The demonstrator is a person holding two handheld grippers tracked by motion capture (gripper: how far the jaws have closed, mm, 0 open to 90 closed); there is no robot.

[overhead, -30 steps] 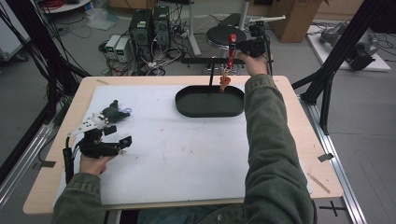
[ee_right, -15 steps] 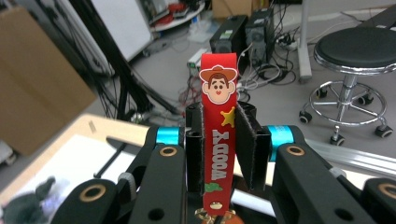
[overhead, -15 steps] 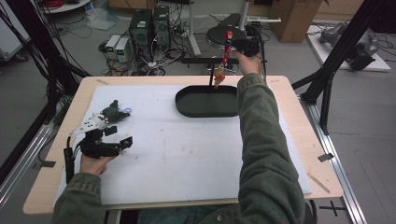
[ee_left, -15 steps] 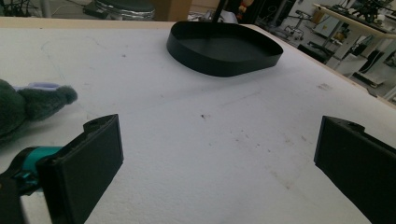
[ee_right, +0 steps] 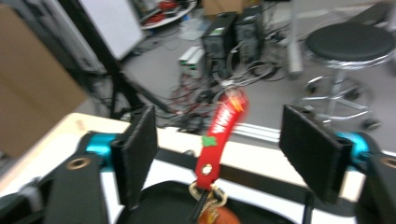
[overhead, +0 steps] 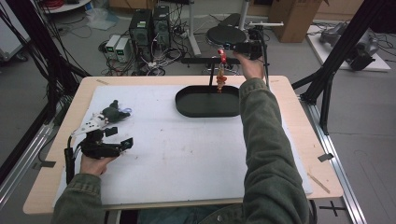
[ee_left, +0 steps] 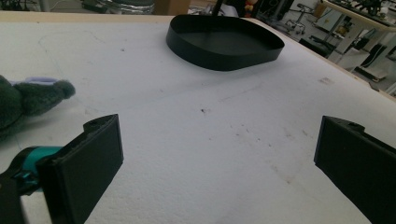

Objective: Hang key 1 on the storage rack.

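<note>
At the left edge of the counter (overhead: 289, 122) the left gripper (overhead: 119, 142) rests low, its jaws spread wide with nothing between them. Just beyond it, toward the far left, lies a grey plush toy (overhead: 113, 112), untouched and apart from the jaws; in the left gripper view it sits at the left border (ee_left: 28, 95).

Near the middle of the far edge sits the black tray (overhead: 187, 103), with a thin black post rising from its far rim. A red keychain strap (overhead: 222, 57) hangs on that post, a small orange charm (overhead: 219, 83) dangling below it over the tray.

The right gripper (overhead: 236, 46) is held past the far edge, just beside the strap. In its own view the jaws stand wide apart on either side of the strap (ee_right: 223, 126) without touching it. So the strap looks hung and let go; the plush toy likely remains to be dealt with.

Nothing lies between toy and tray; only the reaching right sleeve (overhead: 264, 140) crosses the counter.
</note>
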